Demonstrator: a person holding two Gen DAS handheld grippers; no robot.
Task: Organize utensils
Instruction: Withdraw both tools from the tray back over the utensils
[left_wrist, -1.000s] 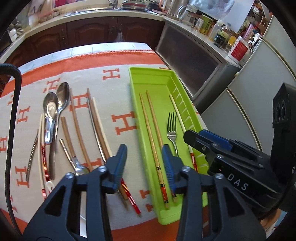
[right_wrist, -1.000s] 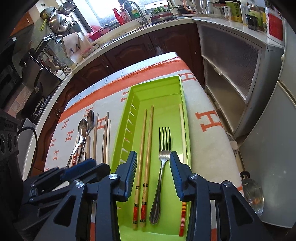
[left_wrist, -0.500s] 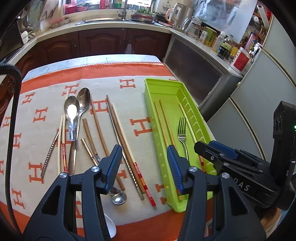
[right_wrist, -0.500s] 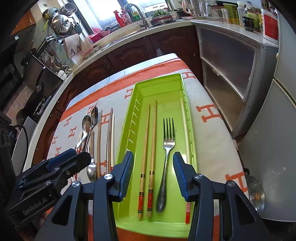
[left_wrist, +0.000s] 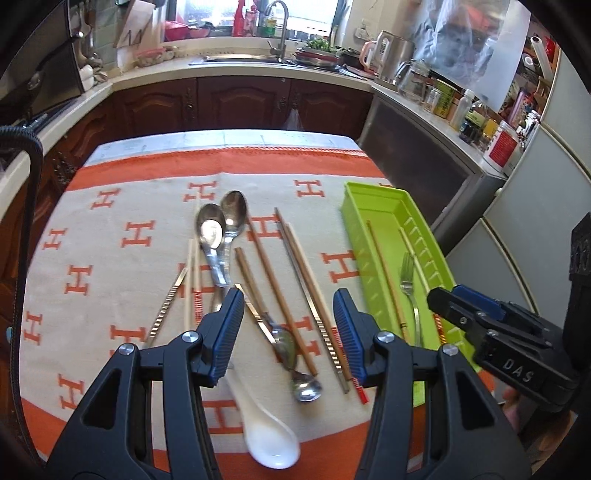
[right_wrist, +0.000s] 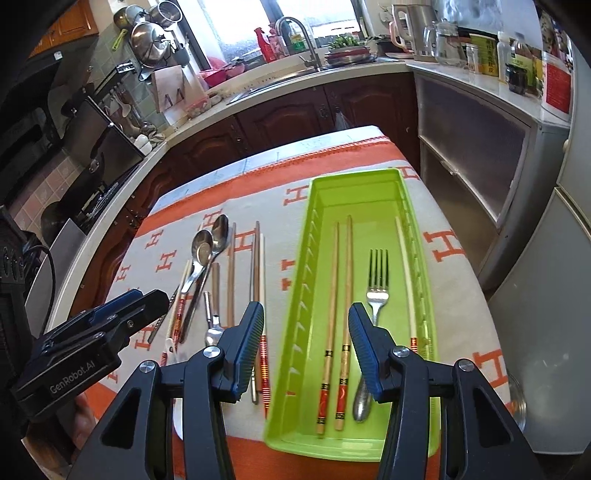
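from the left wrist view, your left gripper (left_wrist: 288, 328) hangs with its jaws wide apart and nothing between them, above the loose utensils on the orange-and-cream cloth (left_wrist: 110, 258). between the fingers, toward 12 o'clock, lies a small metal spoon (left_wrist: 291, 354) across some brown chopsticks (left_wrist: 273, 288); at 6 o'clock of it lies a white ceramic spoon (left_wrist: 269, 439). two bigger metal spoons (left_wrist: 218, 236) lie at 11 o'clock. the metal ones will probably be stiff, light and slippery on the polished part, so take them at the middle of the handle, across its width. the ceramic spoon looks fragile; i think you should close on its handle gently. the chopsticks are thin and can roll, so grip near the middle.

over the green tray (right_wrist: 306, 280) in the right wrist view, your right gripper (right_wrist: 306, 350) is also spread open and empty. inside the tray, toward 12 o'clock, lie two chopsticks (right_wrist: 340, 295), a fork (right_wrist: 376, 291) and one pale chopstick (right_wrist: 406, 273) along the 3 o'clock wall.
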